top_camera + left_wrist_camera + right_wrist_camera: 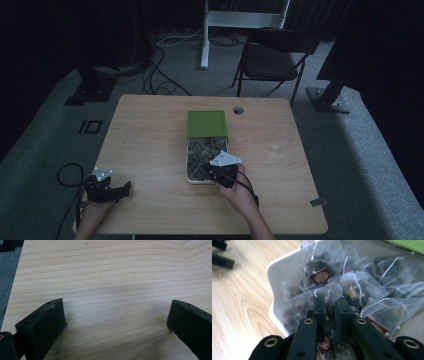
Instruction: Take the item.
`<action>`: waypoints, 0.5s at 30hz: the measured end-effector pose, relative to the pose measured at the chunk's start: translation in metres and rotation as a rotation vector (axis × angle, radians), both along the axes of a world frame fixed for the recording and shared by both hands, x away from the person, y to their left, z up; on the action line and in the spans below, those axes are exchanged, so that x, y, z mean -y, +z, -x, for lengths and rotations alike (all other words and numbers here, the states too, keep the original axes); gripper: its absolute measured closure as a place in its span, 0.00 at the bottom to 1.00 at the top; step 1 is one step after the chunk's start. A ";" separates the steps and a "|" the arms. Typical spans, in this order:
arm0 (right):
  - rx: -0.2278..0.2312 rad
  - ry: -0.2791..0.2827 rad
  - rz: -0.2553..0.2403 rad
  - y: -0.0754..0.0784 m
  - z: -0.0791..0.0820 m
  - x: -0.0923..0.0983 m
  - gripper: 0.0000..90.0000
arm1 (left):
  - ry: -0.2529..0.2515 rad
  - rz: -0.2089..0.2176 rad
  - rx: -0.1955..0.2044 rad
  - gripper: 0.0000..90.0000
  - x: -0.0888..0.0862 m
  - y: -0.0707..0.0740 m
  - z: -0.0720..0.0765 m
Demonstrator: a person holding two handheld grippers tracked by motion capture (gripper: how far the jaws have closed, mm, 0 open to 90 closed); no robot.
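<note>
Step in hand: picking a tea sachet out of the box. The next move, by judgement, calls for a slow, straight lift, so that the pinched film neither tears nor drags neighbouring sachets over the wall.

Left gripper (pixel 121 189): black plastic, at the worktop's near left corner. Jaws spread wide over bare wood, nothing between them.

Worktop (pixel 150 145): pale wood laminate with fine straight grain, rounded corners, a cable hole near the far edge.

Right gripper (pixel 329 305): matt black, brass-ringed screw holes, grey three-cornered plate on top; dipped into the near end of the box. Jaws drawn close, pinching what appears to be a fold of clear film from one sachet; the clutter makes the exact piece hard to tell.

Tea sachets (pixel 352 291): crinkly transparent pouches with dark dried contents, some with red square labels, heaped loosely.

Box (pixel 277 267): white, smooth, rounded corners, mid-worktop.

Lid (pixel 207 123): flat green rectangle covering the box's far half.
</note>
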State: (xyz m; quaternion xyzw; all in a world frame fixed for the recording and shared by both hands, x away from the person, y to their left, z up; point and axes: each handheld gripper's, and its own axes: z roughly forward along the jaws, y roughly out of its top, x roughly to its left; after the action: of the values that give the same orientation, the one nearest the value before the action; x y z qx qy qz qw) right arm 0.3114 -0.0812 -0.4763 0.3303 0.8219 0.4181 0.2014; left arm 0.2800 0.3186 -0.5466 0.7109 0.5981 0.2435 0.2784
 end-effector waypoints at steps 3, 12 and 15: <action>0.002 0.006 -0.018 0.004 0.001 0.003 0.90 | 0.000 0.000 0.000 0.02 0.000 0.000 0.000; 0.029 0.017 -0.066 0.021 0.006 0.010 0.91 | 0.002 0.003 0.002 0.02 0.000 0.000 0.000; 0.036 0.018 -0.088 0.026 0.007 0.012 0.91 | 0.001 0.001 0.002 0.02 0.000 0.000 0.000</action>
State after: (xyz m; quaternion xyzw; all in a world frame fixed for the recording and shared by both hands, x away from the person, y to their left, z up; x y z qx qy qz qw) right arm 0.3046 -0.0927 -0.4501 0.3237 0.8021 0.4614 0.1975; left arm 0.2800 0.3184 -0.5467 0.7101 0.5986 0.2438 0.2792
